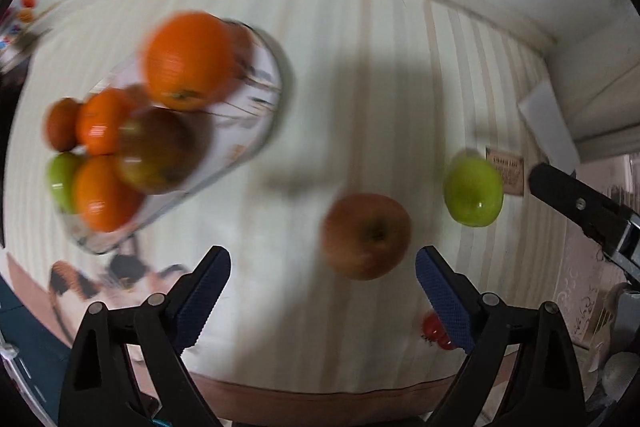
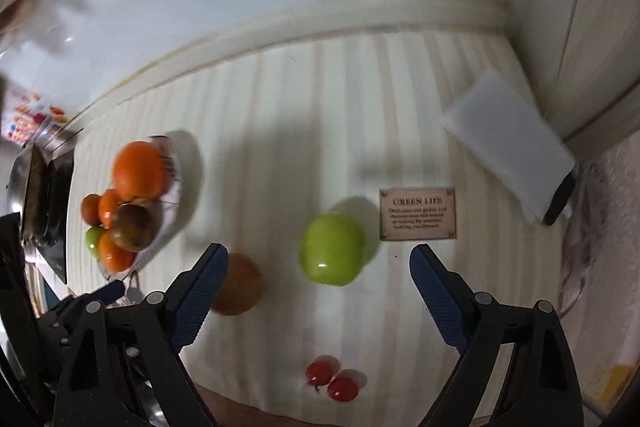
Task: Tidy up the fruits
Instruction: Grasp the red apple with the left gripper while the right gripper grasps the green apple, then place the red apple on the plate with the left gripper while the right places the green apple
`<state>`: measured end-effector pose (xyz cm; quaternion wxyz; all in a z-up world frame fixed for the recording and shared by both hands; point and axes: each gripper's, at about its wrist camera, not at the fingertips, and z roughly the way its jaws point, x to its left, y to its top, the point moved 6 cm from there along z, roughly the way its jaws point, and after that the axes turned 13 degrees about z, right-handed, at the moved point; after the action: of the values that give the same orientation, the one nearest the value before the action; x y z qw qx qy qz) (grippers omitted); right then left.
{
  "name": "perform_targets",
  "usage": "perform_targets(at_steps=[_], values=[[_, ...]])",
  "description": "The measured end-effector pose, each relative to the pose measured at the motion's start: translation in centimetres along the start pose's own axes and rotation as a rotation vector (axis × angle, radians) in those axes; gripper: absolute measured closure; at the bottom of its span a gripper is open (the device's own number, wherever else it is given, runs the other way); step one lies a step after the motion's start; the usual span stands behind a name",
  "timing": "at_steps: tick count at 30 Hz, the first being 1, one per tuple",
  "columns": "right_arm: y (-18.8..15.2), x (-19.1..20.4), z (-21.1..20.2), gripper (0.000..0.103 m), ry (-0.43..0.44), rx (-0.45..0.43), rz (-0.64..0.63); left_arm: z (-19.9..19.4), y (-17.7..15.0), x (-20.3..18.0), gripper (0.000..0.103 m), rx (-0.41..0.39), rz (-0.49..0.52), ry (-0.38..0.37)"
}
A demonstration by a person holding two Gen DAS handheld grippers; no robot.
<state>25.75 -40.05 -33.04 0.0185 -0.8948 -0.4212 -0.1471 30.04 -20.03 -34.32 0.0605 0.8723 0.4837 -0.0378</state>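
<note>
1. Your left gripper is wide open and holding nothing; its blue ribbed pads flank a round, matte reddish apple on the cloth.
2. Your right gripper is spread open too, empty, with a glossy green apple lying between its fingers.
3. The clear glass bowl off to the left is piled with smooth oranges and other fruit.
4. The striped cream cloth also has two shiny little tomatoes near its front edge.
</note>
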Motion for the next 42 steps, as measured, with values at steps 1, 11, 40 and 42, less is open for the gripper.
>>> perform_targets(at_steps=[1,11,40,42], values=[[0.2,-0.5,0.8,0.011,0.004,0.018,0.01,0.7,0.3,-0.5,0.008,0.014,0.007,-0.012],[0.7,-2.0,4.5,0.014,0.011,0.092,0.05,4.8,1.6,-2.2,0.039,0.054,0.03,-0.014],[-9.1,9.3,10.5,0.044,-0.026,0.216,-0.35,1.2,-7.9,10.4,0.039,0.056,-0.199,0.034],[-9.3,9.5,10.6,0.044,-0.01,0.231,-0.337,1.2,-6.3,8.9,0.039,0.05,-0.197,0.032]])
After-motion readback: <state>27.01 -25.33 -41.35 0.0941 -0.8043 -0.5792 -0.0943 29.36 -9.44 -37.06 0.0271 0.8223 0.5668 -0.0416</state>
